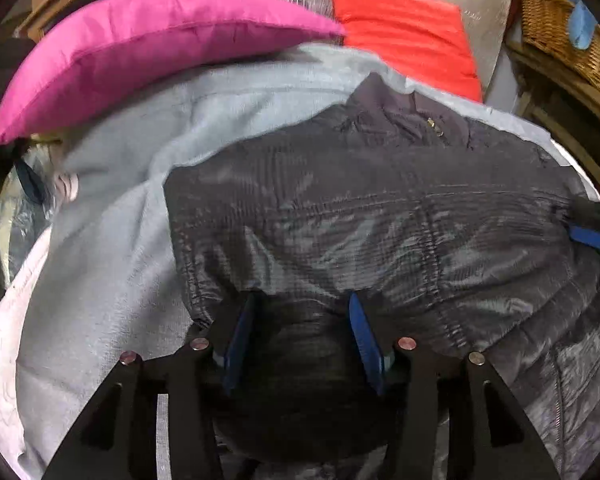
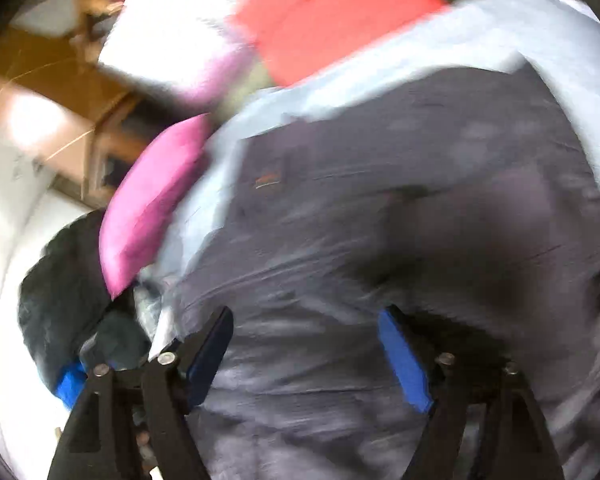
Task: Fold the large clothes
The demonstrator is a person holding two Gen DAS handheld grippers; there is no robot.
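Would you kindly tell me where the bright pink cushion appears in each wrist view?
Left wrist view: the bright pink cushion lies upper left, above the pale grey blanket.
Right wrist view: it sits left of centre, blurred.
Shared landmark: the red cushion.

Bed with bright cushions

A pink cushion (image 1: pixel 140 52) and a red cushion (image 1: pixel 412 36) lean at the bed's head; a wicker basket (image 1: pixel 560 36) sits on wooden shelving.
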